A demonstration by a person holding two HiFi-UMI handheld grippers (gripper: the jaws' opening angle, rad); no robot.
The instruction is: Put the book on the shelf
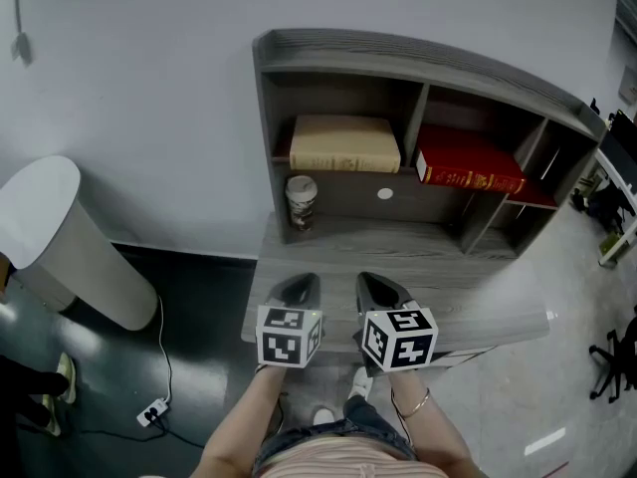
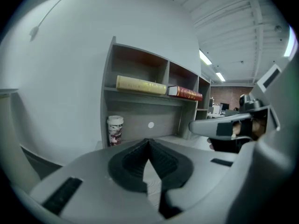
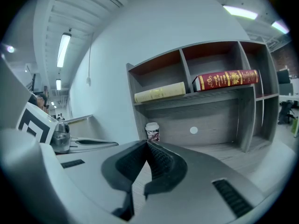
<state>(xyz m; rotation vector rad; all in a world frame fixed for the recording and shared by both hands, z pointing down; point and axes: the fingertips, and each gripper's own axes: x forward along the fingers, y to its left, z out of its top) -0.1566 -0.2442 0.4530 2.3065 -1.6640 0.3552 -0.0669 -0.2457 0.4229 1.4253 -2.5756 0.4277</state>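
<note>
A tan book point(image 1: 343, 144) point(image 2: 140, 84) point(image 3: 160, 92) lies flat in the left compartment of the grey shelf unit point(image 1: 418, 63). A red book point(image 1: 468, 162) point(image 2: 185, 93) point(image 3: 226, 79) lies flat in the middle compartment. My left gripper point(image 1: 300, 289) point(image 2: 149, 141) hangs over the desk's front edge, shut and empty. Beside it, my right gripper point(image 1: 380, 289) point(image 3: 147, 143) is also shut with nothing between its jaws. Both point toward the shelf from well short of it.
A paper cup point(image 1: 301, 202) point(image 2: 115, 129) point(image 3: 152, 131) stands on the grey desk point(image 1: 418, 257) under the tan book. The shelf's right compartments hold a lower red-lined ledge point(image 1: 532, 195). A white bin point(image 1: 65, 242) and a power strip point(image 1: 152, 411) sit on the floor at left.
</note>
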